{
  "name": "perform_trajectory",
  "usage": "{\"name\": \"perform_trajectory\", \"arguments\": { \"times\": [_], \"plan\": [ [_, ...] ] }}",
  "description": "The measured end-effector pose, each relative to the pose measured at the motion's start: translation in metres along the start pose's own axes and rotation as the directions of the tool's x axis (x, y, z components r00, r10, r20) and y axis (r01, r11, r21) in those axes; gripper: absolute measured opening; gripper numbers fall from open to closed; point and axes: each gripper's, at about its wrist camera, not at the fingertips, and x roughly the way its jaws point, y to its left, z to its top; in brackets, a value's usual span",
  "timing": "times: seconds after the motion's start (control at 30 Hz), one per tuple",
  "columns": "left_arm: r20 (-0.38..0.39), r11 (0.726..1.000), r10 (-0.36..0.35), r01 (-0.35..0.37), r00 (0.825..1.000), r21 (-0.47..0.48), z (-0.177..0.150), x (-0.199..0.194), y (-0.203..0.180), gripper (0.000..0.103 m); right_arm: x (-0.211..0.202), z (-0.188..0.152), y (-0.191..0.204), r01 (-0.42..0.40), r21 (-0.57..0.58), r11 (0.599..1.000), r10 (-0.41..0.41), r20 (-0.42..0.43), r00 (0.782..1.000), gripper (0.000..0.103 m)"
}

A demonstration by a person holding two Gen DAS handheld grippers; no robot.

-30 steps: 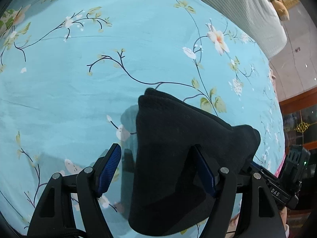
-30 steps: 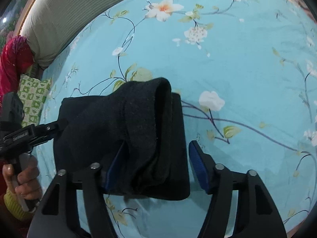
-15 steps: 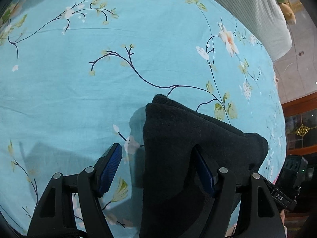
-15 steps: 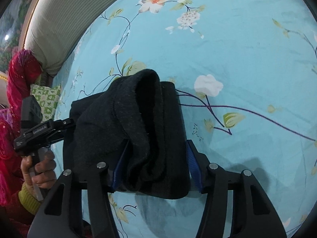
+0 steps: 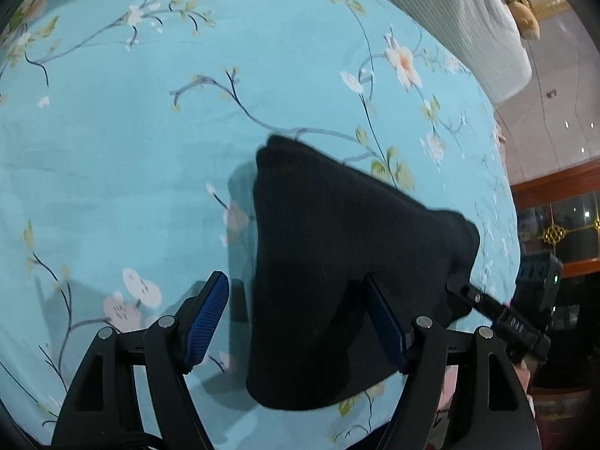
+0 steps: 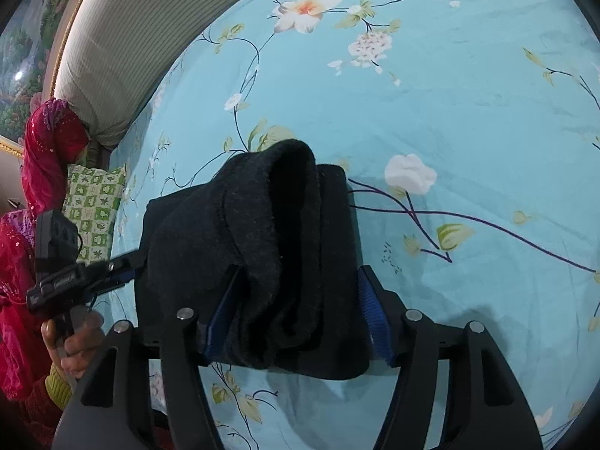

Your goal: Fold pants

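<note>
The black pants [image 5: 337, 247] are folded into a thick bundle held above the blue floral bed sheet [image 5: 150, 131]. My left gripper [image 5: 300, 318] is open; its right finger [image 5: 382, 322] lies against the bundle and its left finger [image 5: 206, 315] stands apart from it. My right gripper [image 6: 300, 311] is shut on the bundle's thick rolled end [image 6: 285, 247]. The right gripper also shows in the left wrist view [image 5: 498, 315] at the bundle's far corner. The left gripper shows in the right wrist view [image 6: 75, 273] at the bundle's left edge.
A striped beige bolster [image 6: 123, 37] lies along the head of the bed. A green patterned pillow [image 6: 93, 202] and the person's red sleeve [image 6: 41, 157] are at the left. A tiled floor and wooden cabinet [image 5: 555, 195] lie beyond the bed's edge.
My right gripper has closed onto the bundle's rolled end. The bundle has lifted and shifted over the sheet. The left gripper has stayed open.
</note>
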Motion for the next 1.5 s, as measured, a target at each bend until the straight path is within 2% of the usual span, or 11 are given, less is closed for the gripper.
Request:
{"name": "perform_trajectory", "arguments": {
  "times": [0.2,0.27,0.33,0.37,0.5,0.6,0.73,0.87,1.0,1.27,1.5],
  "plan": [
    [-0.001,0.999,0.034,-0.034,0.999,0.023,-0.007,0.016,0.002,0.074,0.006,-0.001,-0.006,-0.004,-0.014,1.000,0.004,-0.013,1.000,0.063],
    [-0.002,0.999,0.029,-0.029,1.000,0.034,-0.008,0.020,0.002,0.068,0.007,-0.002,-0.012,-0.024,-0.007,1.000,0.024,-0.023,0.999,0.059],
    [-0.002,0.999,-0.005,0.005,1.000,0.040,-0.010,0.022,0.001,0.050,0.007,-0.003,-0.015,-0.045,-0.005,0.999,0.045,-0.024,0.999,0.056],
    [0.006,0.999,0.001,-0.001,1.000,0.047,-0.010,0.021,-0.002,0.049,0.006,-0.004,-0.014,-0.051,-0.009,0.999,0.051,-0.025,0.998,0.052],
    [0.028,0.996,-0.001,-0.002,1.000,0.087,-0.011,0.015,-0.012,0.029,0.001,-0.002,-0.006,-0.063,-0.031,0.998,0.062,-0.021,0.998,0.042],
    [0.051,0.996,-0.009,0.005,0.999,0.092,-0.010,0.005,-0.016,0.024,-0.006,-0.001,0.003,-0.081,-0.046,0.996,0.081,-0.005,0.997,0.039],
    [0.083,0.996,-0.033,0.026,0.996,0.082,-0.010,-0.012,-0.017,0.023,-0.018,0.002,0.013,-0.109,-0.077,0.991,0.110,0.019,0.994,0.037],
    [0.141,0.997,-0.048,0.039,0.989,0.065,-0.005,-0.037,-0.011,0.023,-0.030,0.010,0.027,-0.173,-0.106,0.979,0.178,0.044,0.983,0.037],
    [0.186,0.998,-0.051,0.047,0.981,0.029,0.001,-0.061,0.003,0.023,-0.026,0.019,0.046,-0.215,-0.129,0.968,0.223,0.049,0.974,0.037],
    [0.250,0.999,0.035,-0.027,0.968,-0.034,0.011,-0.089,0.039,0.023,0.009,0.039,0.083,-0.253,-0.185,0.950,0.257,-0.002,0.966,0.037],
    [0.287,0.995,0.083,-0.063,0.954,-0.079,0.017,-0.104,0.061,0.023,0.035,0.055,0.113,-0.270,-0.228,0.936,0.267,-0.042,0.963,0.037]
  ]
}}
